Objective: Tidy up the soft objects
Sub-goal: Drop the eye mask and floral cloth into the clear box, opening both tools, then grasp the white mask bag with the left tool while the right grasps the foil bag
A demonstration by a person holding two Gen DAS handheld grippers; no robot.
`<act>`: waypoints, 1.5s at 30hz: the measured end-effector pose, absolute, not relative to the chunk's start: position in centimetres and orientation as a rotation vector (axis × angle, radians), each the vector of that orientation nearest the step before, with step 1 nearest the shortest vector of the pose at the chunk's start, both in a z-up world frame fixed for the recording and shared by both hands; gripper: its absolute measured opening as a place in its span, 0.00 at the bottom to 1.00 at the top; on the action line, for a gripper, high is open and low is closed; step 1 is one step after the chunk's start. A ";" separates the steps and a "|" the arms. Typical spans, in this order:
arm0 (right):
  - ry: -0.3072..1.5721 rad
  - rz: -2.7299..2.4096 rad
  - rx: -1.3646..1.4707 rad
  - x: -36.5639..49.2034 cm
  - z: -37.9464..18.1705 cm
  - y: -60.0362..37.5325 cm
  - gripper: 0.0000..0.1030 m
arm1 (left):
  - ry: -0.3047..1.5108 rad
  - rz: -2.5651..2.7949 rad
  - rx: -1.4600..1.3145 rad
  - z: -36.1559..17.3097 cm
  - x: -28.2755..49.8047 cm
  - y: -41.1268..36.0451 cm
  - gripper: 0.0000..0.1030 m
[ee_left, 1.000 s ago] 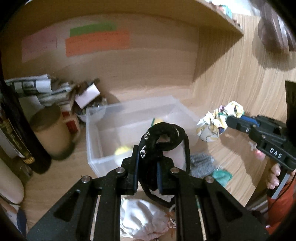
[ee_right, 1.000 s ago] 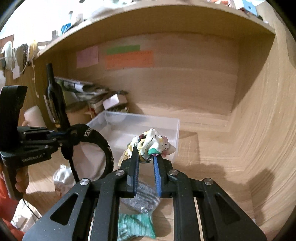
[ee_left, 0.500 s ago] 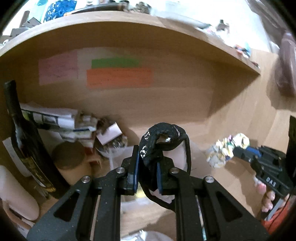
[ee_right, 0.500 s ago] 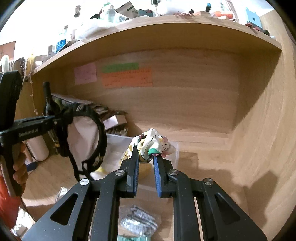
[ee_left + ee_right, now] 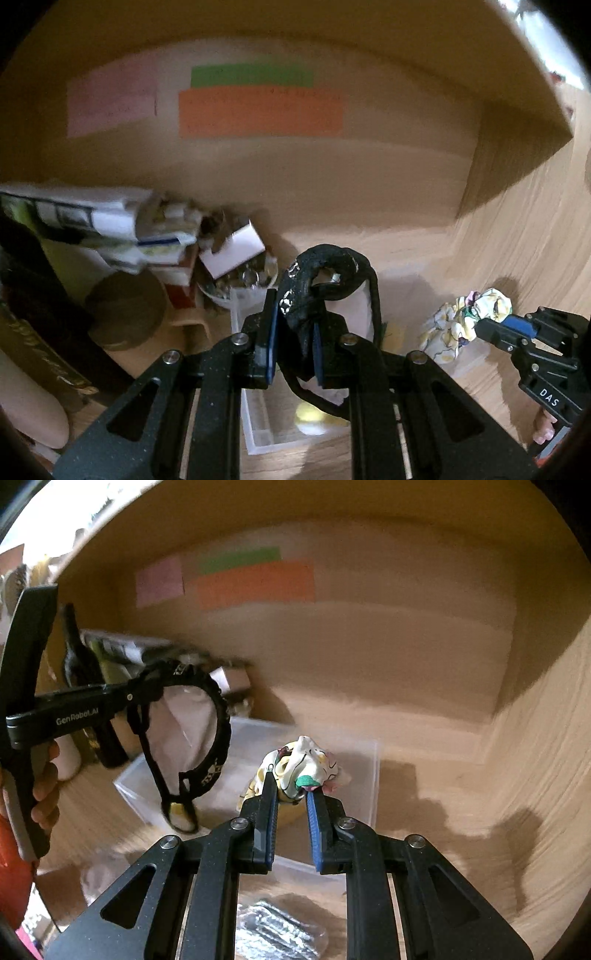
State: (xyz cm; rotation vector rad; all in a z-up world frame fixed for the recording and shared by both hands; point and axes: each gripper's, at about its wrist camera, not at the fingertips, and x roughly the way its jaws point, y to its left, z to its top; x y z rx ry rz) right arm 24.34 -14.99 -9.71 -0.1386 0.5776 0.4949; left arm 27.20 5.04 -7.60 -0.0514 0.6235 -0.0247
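**Two soft things held over the bin**

We hold the black band (image 5: pixel 328 266) clamped in the left gripper (image 5: pixel 294 343), above the clear bin (image 5: pixel 354 753). Our right gripper (image 5: pixel 291 797) pinches the floral scrunchie (image 5: pixel 303 764), also over the bin. A silver pouch (image 5: pixel 273 934) lies on the wooden desk (image 5: pixel 443 812).

Above the clear plastic bin (image 5: pixel 364 771), the headband (image 5: pixel 218 734) is black with small white markings. The scrunchie (image 5: pixel 306 764) beside it is cream, printed with yellow, green and pink outlined in black. Behind the bin, the wall carries pink (image 5: pixel 110 98), green (image 5: pixel 251 75) and orange (image 5: pixel 260 112) paper notes.
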 end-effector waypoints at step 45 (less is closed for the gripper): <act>0.500 0.457 -0.125 19.6 -6.3 -17.5 0.82 | 0.607 -0.051 -0.024 -6.7 19.8 4.1 1.00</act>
